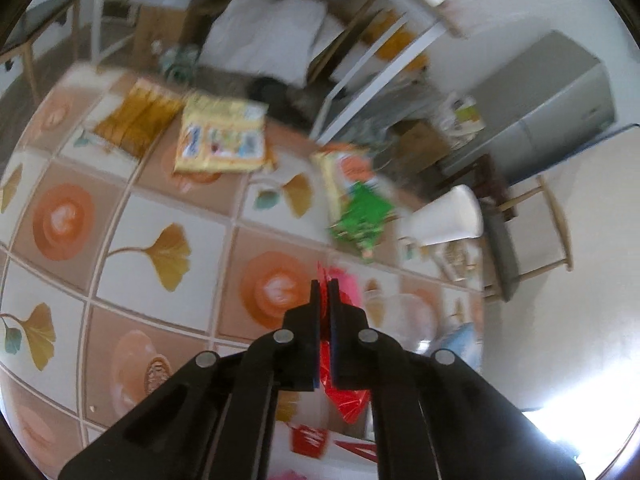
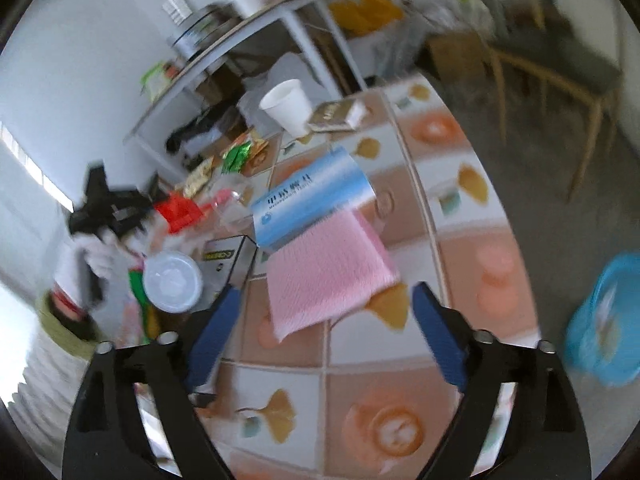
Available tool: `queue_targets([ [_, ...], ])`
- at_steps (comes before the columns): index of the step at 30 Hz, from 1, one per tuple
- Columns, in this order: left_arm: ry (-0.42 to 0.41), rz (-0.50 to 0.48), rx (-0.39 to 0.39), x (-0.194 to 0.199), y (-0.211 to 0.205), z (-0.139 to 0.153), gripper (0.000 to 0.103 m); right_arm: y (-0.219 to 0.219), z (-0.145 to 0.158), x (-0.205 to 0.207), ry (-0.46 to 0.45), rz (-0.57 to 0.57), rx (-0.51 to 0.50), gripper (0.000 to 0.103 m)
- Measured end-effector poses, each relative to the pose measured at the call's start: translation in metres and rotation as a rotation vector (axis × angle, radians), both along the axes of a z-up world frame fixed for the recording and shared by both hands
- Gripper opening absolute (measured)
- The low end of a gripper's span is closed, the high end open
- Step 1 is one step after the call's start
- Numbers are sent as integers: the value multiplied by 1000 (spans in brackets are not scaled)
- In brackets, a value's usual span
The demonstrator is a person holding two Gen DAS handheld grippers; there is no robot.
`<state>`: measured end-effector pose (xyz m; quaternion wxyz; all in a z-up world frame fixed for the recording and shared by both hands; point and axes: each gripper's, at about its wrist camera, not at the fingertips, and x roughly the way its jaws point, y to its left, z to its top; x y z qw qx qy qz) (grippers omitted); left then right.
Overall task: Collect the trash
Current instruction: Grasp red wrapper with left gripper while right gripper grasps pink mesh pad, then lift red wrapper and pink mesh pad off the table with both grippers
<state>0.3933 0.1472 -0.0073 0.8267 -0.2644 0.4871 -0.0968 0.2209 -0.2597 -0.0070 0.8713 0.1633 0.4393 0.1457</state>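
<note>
Trash: red wrapper (image 1: 347, 400) pinched in left gripper (image 1: 324, 292), lifted above table (image 1: 168, 208) | right gripper (image 2: 326, 300) jaws spread, empty, over pink cloth (image 2: 324, 276) | step: carry-off | next: likely drop into blue bin (image 2: 604, 320)

Your left tool (image 1: 324, 284): black linkage arms, round silver pivot pins, blue-edged pads | your right tool (image 2: 326, 294): black frame, silver pins, blue finger pads (image 2: 216, 336) | your left hand (image 2: 94, 254): white glove, red-trimmed cuff
</note>
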Motion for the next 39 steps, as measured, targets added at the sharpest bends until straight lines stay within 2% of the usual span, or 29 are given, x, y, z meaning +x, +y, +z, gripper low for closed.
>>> queue_targets([
  [3,-83,-16,-19,-14,-7,21,2,12,-2,19,-12,73,-99,93],
  [7,-178,-36,-46,-40,-12,47,2,15,-15,48,69,56,-79,93],
  [9,-222,-37,-70,-54,-12,60,2,20,-21,57,89,26,-109,93],
  [11,-276,-39,-91,-73,-11,73,2,23,-30,68,119,4,-128,88],
  [14,-345,-44,-119,-100,-11,90,2,25,-46,79,175,-19,-149,70],
  [16,-398,-46,-129,-125,-10,101,2,23,-56,78,210,-27,-108,66],
  [22,-517,-6,-114,-193,-11,109,2,10,-60,46,247,-115,-27,64],
  [26,-534,-16,-128,-226,-23,96,2,0,-60,13,259,-222,46,65],
  [28,-527,-32,-138,-237,-29,89,2,-5,-59,-9,266,-274,106,73],
  [30,-517,-48,-145,-246,-35,79,2,-7,-58,-25,262,-293,158,76],
  [32,-509,-63,-132,-254,-40,71,2,-5,-53,-36,254,-271,155,77],
  [34,-495,-85,-131,-260,-45,63,2,-2,-41,-44,211,-227,114,82],
  [37,-472,-124,-126,-269,-54,53,2,10,-13,-46,97,-99,-89,90],
  [39,-463,-152,-116,-275,-61,47,2,12,-3,-43,52,-35,-158,91],
])
